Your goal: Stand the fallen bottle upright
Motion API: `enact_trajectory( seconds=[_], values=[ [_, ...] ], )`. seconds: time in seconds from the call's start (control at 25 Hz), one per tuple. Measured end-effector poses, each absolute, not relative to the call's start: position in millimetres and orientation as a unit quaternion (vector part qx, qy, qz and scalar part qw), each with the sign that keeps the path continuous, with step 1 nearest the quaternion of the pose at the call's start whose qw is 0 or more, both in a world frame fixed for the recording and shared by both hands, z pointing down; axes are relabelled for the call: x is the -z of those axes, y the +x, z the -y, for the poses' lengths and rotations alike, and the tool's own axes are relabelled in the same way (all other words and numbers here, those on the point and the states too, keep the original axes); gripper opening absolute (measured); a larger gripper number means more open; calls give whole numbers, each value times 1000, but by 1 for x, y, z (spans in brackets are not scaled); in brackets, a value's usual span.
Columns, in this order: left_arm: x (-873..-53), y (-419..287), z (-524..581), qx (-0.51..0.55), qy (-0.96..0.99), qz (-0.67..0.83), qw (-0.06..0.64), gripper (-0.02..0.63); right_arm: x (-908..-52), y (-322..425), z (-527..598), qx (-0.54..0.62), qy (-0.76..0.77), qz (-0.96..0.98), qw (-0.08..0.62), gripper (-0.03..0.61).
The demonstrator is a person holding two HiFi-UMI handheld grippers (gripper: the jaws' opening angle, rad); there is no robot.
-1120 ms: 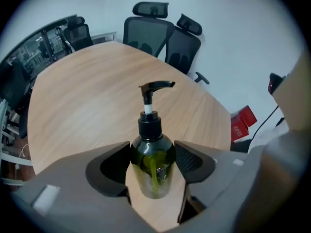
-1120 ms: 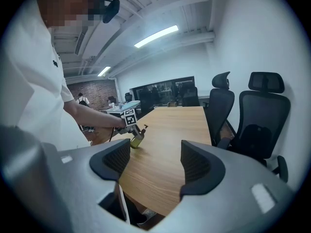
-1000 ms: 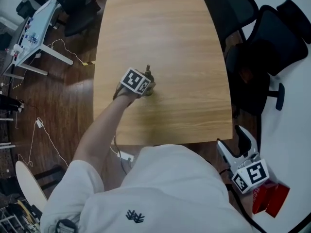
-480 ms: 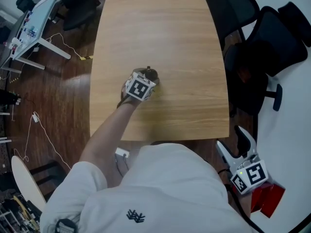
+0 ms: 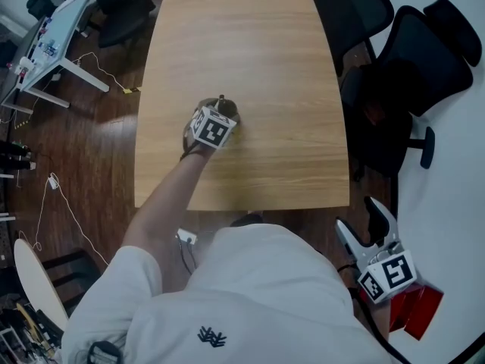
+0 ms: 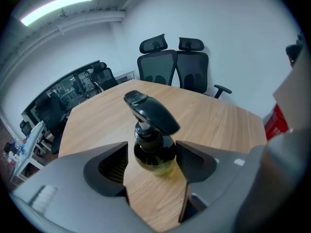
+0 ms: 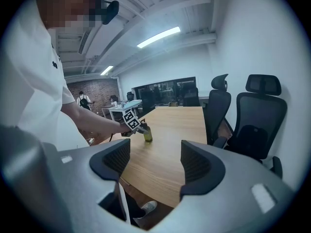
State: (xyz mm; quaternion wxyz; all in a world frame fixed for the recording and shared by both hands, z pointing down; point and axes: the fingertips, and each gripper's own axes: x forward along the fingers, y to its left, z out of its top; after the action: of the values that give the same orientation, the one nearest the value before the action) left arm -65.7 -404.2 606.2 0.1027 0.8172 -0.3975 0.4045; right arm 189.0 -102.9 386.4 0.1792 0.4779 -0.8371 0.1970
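A dark olive pump bottle with a black pump head stands upright on the wooden table. My left gripper is open, with one jaw on each side of the bottle's body. A thin gap shows at the left jaw, and the right jaw is at the bottle's side. In the head view the bottle peeks out just beyond the left gripper's marker cube, near the table's middle left. My right gripper hangs off the table at the lower right, open and empty. From there the bottle looks small and far.
Black office chairs stand along the table's right side, and two more at its far end. A red box lies on a white surface by my right gripper. Cables and a white desk are on the floor to the left.
The left gripper and the bottle have shifted slightly left and farther up the table. The right gripper has stayed where it was.
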Motion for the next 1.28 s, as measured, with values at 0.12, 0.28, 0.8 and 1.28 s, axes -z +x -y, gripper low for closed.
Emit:
enact_trajectory(
  seconds=[0.12,0.28,0.8,1.28],
  values=[
    [-602,-68,403,-405,814,408,84,324,-383,195,92,-189,472,842,177,321],
    [-591,-71,395,-398,808,427,76,337,-378,205,74,-175,467,848,177,321],
    [-475,-76,169,-279,835,467,80,330,-387,224,-36,-156,380,898,158,321],
    [-410,-25,-80,-206,916,324,121,318,-396,188,-96,-158,339,917,141,321]
  ],
)
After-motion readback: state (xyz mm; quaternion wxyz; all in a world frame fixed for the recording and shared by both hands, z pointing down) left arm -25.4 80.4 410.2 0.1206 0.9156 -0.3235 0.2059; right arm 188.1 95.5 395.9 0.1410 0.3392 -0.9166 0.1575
